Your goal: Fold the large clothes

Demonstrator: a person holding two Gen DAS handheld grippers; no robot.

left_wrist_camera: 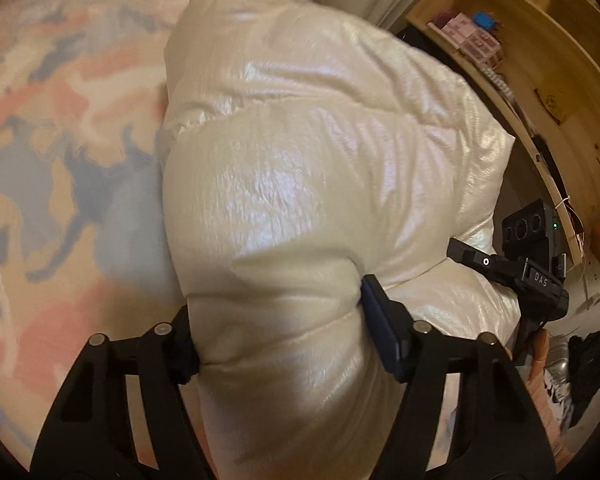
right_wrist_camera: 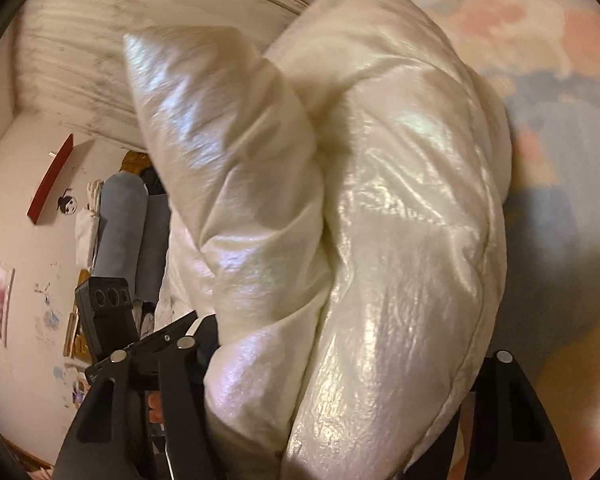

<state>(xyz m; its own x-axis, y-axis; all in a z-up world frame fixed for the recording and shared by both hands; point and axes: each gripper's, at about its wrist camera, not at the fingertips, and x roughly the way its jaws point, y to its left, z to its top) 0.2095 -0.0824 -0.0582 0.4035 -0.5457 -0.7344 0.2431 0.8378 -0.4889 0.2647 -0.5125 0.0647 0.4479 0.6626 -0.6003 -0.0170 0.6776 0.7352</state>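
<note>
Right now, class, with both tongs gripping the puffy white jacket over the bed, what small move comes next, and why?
Probably lower the white jacket onto the patterned bedspread. Both the left tongs and right tongs clamp thick bunches of it, so it cannot be smoothed.

Left gripper: matte black linkage arms with cut-out slots, round silver pivot pins at the joints, dark blue pad on one finger. Right gripper: same black arms and silver pins. In the left view its body carries a white ring mark, "DAS" lettering and three round recesses.
</note>
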